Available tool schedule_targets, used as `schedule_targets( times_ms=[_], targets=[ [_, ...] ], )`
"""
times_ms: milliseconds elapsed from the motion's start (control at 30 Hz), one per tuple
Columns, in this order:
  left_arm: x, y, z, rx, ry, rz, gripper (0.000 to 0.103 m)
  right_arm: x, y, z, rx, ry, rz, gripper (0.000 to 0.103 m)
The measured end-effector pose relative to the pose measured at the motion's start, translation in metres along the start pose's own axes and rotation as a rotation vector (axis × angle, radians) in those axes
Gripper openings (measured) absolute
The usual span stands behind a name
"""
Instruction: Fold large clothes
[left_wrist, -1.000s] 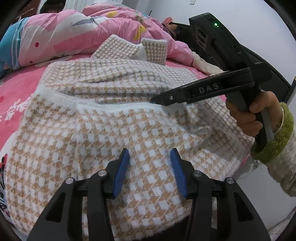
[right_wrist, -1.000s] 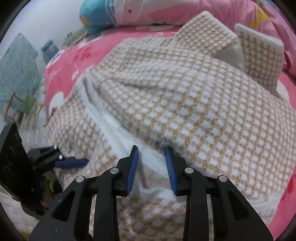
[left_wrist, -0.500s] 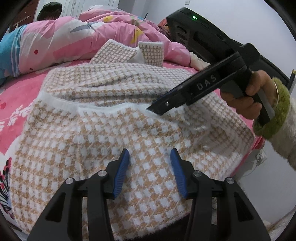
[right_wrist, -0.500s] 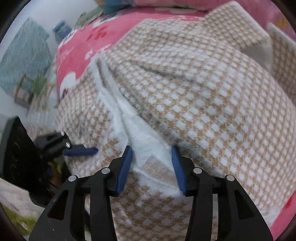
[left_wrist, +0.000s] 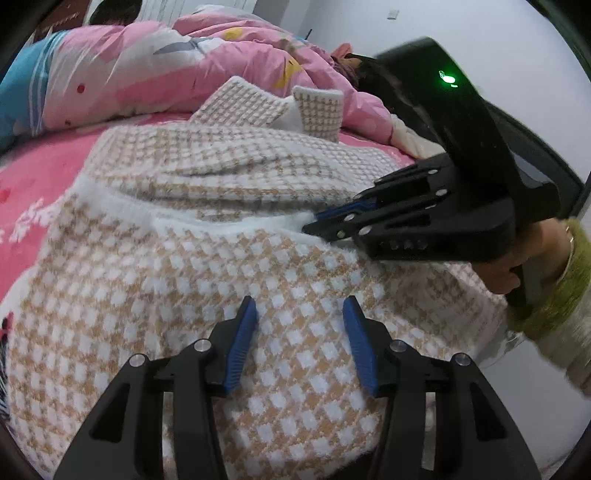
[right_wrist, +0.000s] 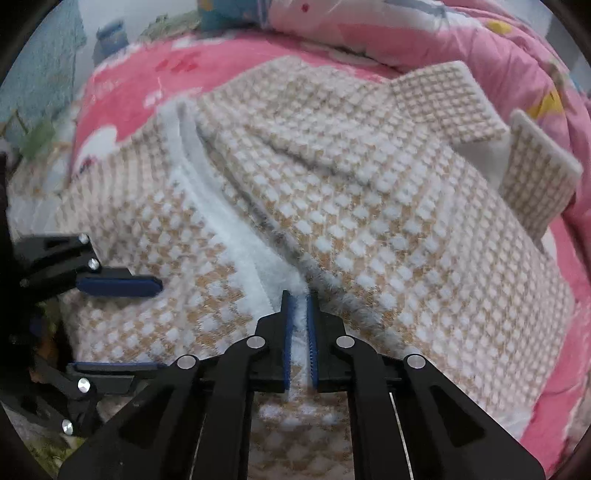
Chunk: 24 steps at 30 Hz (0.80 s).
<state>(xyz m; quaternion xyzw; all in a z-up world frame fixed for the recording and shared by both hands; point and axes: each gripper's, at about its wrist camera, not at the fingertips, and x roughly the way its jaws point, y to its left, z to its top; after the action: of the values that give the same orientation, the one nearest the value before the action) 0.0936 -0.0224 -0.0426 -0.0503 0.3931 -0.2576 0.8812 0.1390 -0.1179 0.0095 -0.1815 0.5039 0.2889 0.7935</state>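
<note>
the right gripper (right_wrist: 298, 328) has just closed on the fuzzy tan-and-white checked garment's (right_wrist: 369, 221) white edge (right_wrist: 236, 236) running toward eleven o'clock; the left gripper (left_wrist: 300, 343) hovers half open, empty

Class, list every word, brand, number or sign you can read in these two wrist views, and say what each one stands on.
"DAS": raised letters on the side of the right gripper, seen in the left wrist view; dim, upside down and only just readable.
Houndstooth garment: no label or print showing.
Pink quilt: cartoon patterns only, no readable words.
Right wrist view: no text at all.
</note>
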Motion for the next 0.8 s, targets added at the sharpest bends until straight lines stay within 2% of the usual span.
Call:
schedule_targets(
  times_ms=[67, 133, 200, 233, 300, 367, 433, 467, 500, 633, 700, 767, 800],
  targets=[
    [-0.009, 0.001, 0.0, 0.001, -0.012, 0.006, 0.049, -0.017, -0.012, -0.002, 0.079, -0.034, 0.032, 0.017],
    [-0.022, 0.002, -0.002, 0.006, -0.033, 0.031, 0.049, -0.039, -0.017, -0.003, 0.126, -0.102, 0.065, 0.033],
    [-0.03, 0.008, -0.004, 0.002, -0.043, 0.061, 0.049, -0.048, -0.012, -0.003, 0.148, -0.142, 0.168, 0.043],
    [-0.035, 0.013, -0.006, -0.007, -0.049, 0.093, 0.049, -0.047, -0.007, -0.001, 0.144, -0.138, 0.219, 0.05],
    [-0.041, 0.024, -0.008, -0.041, -0.054, 0.127, 0.049, -0.036, 0.008, 0.004, 0.104, -0.105, 0.219, 0.057],
    [-0.047, 0.039, -0.01, -0.091, -0.054, 0.17, 0.049, -0.016, 0.021, 0.006, 0.042, -0.047, 0.15, 0.057],
    [-0.053, 0.053, -0.014, -0.13, -0.056, 0.199, 0.049, 0.0, 0.026, 0.002, 0.037, 0.005, 0.133, 0.026],
    [-0.055, 0.057, -0.015, -0.139, -0.06, 0.208, 0.049, 0.001, 0.026, 0.001, 0.048, 0.001, 0.142, 0.021],
    [-0.058, 0.06, -0.016, -0.146, -0.065, 0.217, 0.049, -0.005, 0.028, 0.002, 0.049, -0.02, 0.146, 0.005],
    [-0.072, 0.072, -0.019, -0.159, -0.09, 0.245, 0.049, -0.025, 0.044, 0.008, -0.003, -0.11, 0.015, 0.004],
    [-0.073, 0.075, -0.018, -0.156, -0.092, 0.263, 0.049, -0.02, 0.049, 0.011, -0.021, -0.132, -0.046, 0.005],
    [-0.069, 0.076, -0.017, -0.143, -0.079, 0.287, 0.049, -0.003, 0.043, 0.011, 0.005, -0.118, -0.067, 0.009],
    [-0.064, 0.076, -0.017, -0.132, -0.066, 0.302, 0.049, 0.01, 0.04, 0.01, 0.014, -0.094, -0.075, 0.017]
  ],
)
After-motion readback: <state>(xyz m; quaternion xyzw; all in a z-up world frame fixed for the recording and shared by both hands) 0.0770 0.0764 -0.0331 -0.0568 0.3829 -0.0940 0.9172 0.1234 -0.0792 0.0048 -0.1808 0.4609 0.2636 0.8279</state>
